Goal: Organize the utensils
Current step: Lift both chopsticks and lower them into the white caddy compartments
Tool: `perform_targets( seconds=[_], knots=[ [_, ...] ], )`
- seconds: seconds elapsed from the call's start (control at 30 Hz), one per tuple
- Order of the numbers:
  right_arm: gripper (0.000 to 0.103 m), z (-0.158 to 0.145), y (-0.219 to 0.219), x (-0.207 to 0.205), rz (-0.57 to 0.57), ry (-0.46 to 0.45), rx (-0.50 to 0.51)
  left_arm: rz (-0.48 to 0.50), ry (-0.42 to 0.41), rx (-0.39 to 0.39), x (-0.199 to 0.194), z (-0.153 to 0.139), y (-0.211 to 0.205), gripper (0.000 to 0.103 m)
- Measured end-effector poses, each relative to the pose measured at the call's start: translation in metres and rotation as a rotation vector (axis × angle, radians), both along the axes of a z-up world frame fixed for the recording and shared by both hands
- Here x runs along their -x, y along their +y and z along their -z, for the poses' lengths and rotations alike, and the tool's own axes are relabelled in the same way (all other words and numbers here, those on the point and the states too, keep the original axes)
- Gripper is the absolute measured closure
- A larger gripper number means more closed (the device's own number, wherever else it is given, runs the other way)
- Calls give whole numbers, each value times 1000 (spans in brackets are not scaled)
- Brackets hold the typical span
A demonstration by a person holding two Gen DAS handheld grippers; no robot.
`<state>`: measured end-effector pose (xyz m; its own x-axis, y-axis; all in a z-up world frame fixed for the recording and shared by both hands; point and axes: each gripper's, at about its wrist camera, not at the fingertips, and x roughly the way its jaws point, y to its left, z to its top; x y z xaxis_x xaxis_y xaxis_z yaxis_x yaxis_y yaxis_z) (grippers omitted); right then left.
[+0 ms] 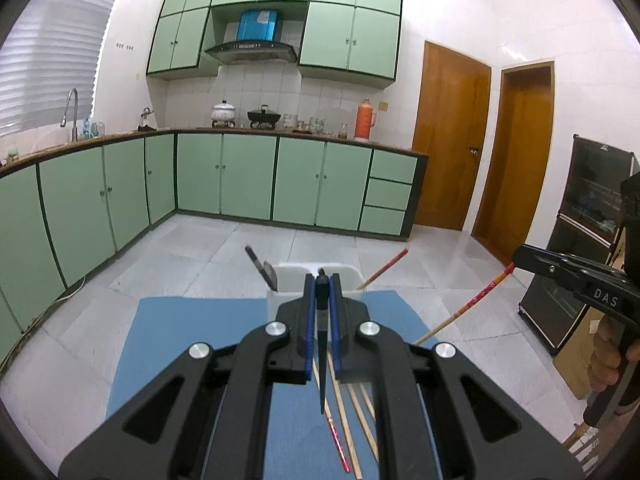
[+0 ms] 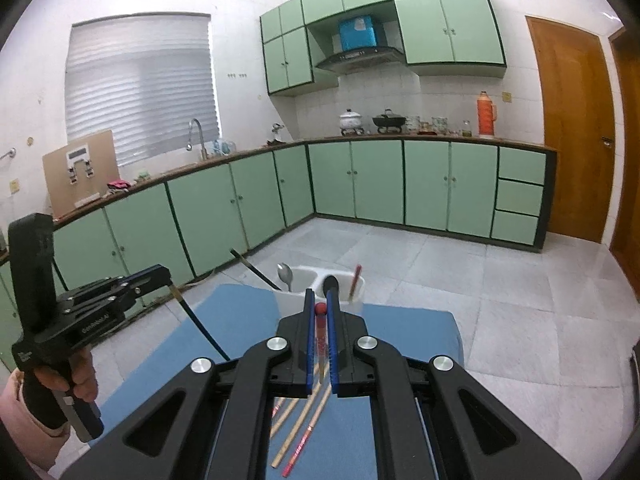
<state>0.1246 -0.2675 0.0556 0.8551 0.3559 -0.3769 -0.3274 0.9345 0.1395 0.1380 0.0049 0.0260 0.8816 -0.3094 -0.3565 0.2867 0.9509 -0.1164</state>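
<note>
My left gripper (image 1: 321, 280) is shut on a black chopstick (image 1: 322, 344) and holds it above the blue mat (image 1: 192, 344), just in front of the white utensil holder (image 1: 292, 280). My right gripper (image 2: 319, 298) is shut on a red-tipped chopstick (image 2: 321, 344), also above the mat (image 2: 248, 320) near the holder (image 2: 308, 276). The holder has two compartments: a spoon (image 2: 285, 274) and a black utensil (image 1: 262, 266) stand in the left one, a red chopstick (image 2: 355, 280) in the right one. Several wooden and red chopsticks (image 2: 304, 420) lie on the mat below the grippers.
The mat lies on a table over a grey tiled floor. Green kitchen cabinets (image 1: 248, 180) run along the far wall and left side. Wooden doors (image 1: 448, 140) stand at the right. A dark cabinet (image 1: 576, 240) stands at the far right.
</note>
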Motion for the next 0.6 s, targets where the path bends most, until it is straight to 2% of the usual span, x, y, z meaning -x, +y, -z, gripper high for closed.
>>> perform_targets(
  seconds=[0.3, 0.47, 0.6],
  knots=[
    [97, -44, 8, -15, -34, -83, 4, -4, -122, 8, -13, -49, -6, 98],
    [97, -70, 14, -35, -39, -124, 13, -10, -198, 28, -30, -84, -12, 98],
    [97, -80, 18, -58, -19, -138, 30, -23, -240, 35, -50, -102, -20, 98]
  ],
)
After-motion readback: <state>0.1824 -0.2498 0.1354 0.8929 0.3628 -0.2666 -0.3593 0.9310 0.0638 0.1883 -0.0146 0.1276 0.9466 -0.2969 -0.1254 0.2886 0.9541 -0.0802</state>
